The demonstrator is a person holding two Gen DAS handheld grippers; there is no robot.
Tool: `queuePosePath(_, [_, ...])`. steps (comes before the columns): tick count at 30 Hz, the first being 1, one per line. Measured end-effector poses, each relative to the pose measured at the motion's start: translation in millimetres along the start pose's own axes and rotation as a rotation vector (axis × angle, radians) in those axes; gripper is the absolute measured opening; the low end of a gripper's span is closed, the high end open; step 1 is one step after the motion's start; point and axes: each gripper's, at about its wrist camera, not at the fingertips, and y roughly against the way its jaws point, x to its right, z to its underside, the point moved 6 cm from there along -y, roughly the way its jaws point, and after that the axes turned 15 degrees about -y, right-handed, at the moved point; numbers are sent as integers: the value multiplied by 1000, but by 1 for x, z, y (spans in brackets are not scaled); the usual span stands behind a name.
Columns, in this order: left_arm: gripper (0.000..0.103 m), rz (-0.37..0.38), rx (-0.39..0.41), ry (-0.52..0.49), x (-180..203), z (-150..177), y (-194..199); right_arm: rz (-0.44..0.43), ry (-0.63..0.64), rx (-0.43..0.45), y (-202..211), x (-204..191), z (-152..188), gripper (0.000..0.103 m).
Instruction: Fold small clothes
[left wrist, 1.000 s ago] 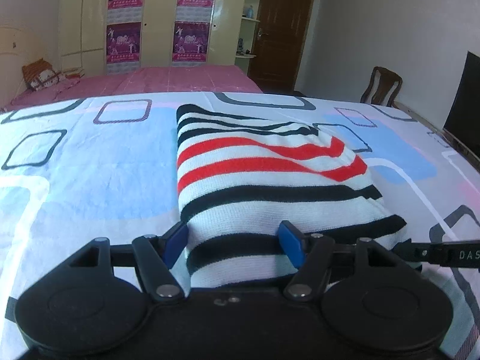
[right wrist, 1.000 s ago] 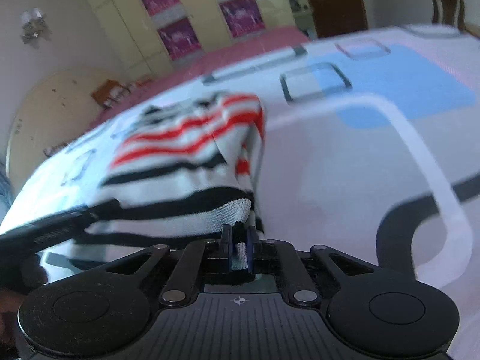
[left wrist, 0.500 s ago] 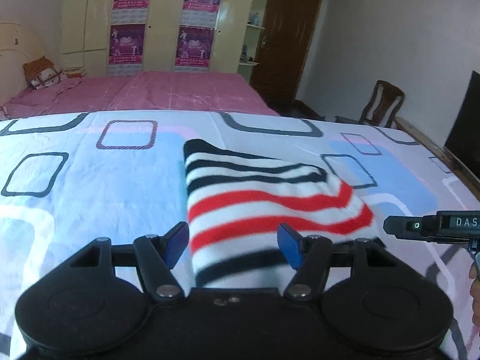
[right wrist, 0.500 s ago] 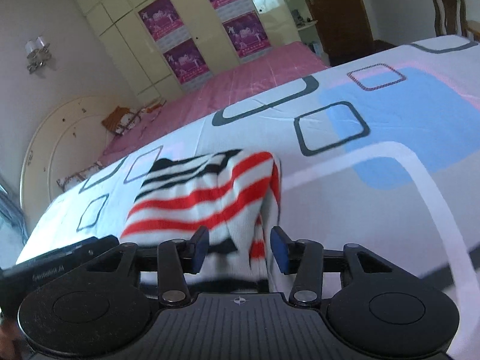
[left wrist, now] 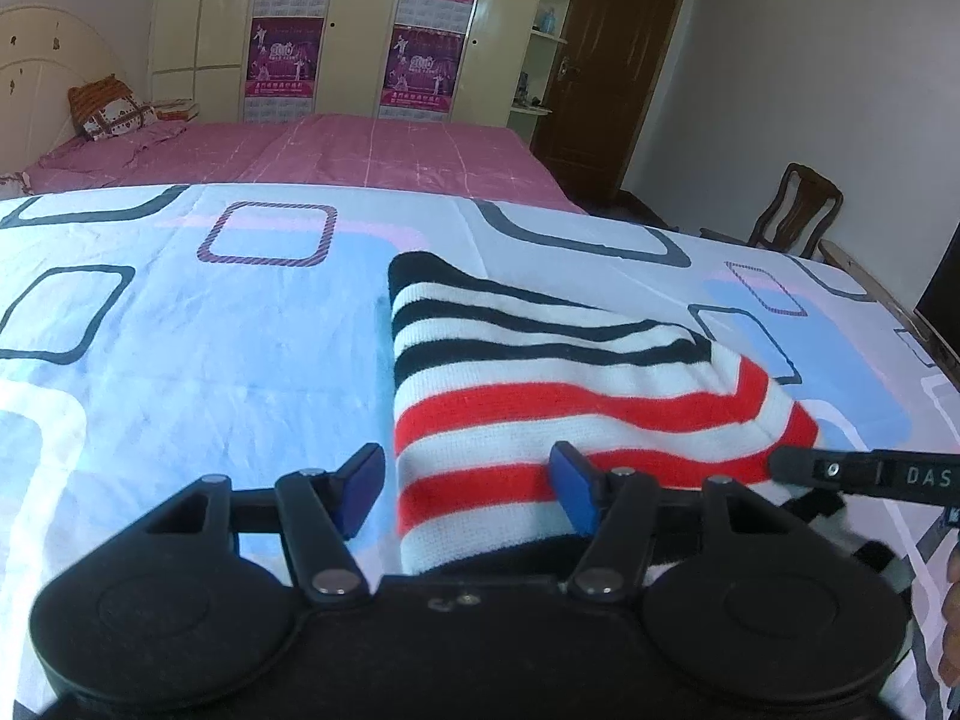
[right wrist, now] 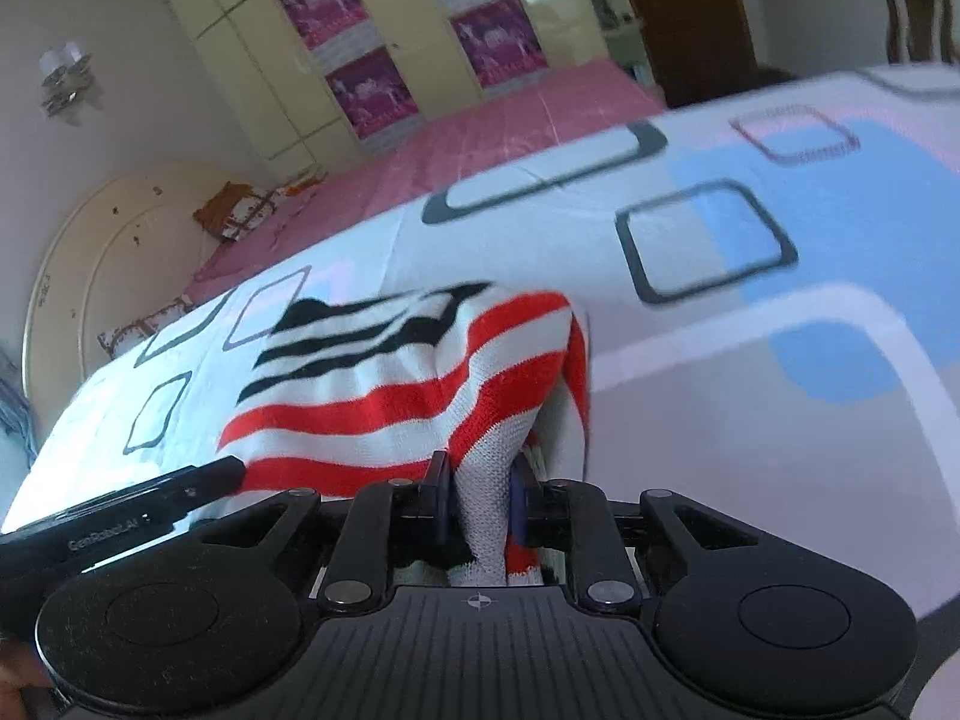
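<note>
The red, black and white striped knitted garment (left wrist: pixel 576 396) lies in a folded bundle on the bed with the white sheet printed in blue patches and dark rounded squares (left wrist: pixel 198 360), about the middle of what the left wrist view shows of it and well in from the bed's far edge.

A second ago the right tongs (right wrist: pixel 480 504) were clamped on the near hem; half a second ago they stood open astride the fabric; their jaws have just been closing again, and now they pinch a raised ridge of the knit near its right side. The left tongs (left wrist: pixel 465 492) stand about half open, having narrowed a little; the garment's left edge runs between the blue pads (left wrist: pixel 573 489), but the left pad stands clear of the cloth, so nothing is gripped there. Over the same second both views have drawn back from the bundle.

I read this as a re-grip on the right for another fold or a tidying tug, with the left not yet committed.

Bare sheet lies open to the left of the garment and beyond it. To the right, the sheet runs on towards the bed's right edge, with a brown wooden chair (left wrist: pixel 798 210) beyond. The two tools sit close together, so they could crowd each other.
</note>
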Motion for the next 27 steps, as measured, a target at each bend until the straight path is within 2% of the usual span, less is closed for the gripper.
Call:
queuePosePath(2, [61,0,1,-11,1,2,-3,14,22,20,1,3,0,18])
queuePosePath(5, [62,9,-14,-4,1,8,-8,46,-47,-20,-11,25,8,18])
queuePosePath(11, [61,10,-5,6,-5,-7,-3,-1,-37,11,8,11,-7,19])
queuePosePath(15, [61,-1,-4,24,-12,-20,-15,10,-40,47,2,5,-27,21])
queuePosePath(18, [60,-12,-2,25,-15,-26,-27,19,3,69,-9,-6,-39,21])
queuePosePath(21, [56,-20,-15,45,-17,-30,-41,30,65,45,-32,-18,-40,21])
queuePosePath(27, [57,-28,-67,48,-18,-22,-64,103,132,34,-73,-14,-41,21])
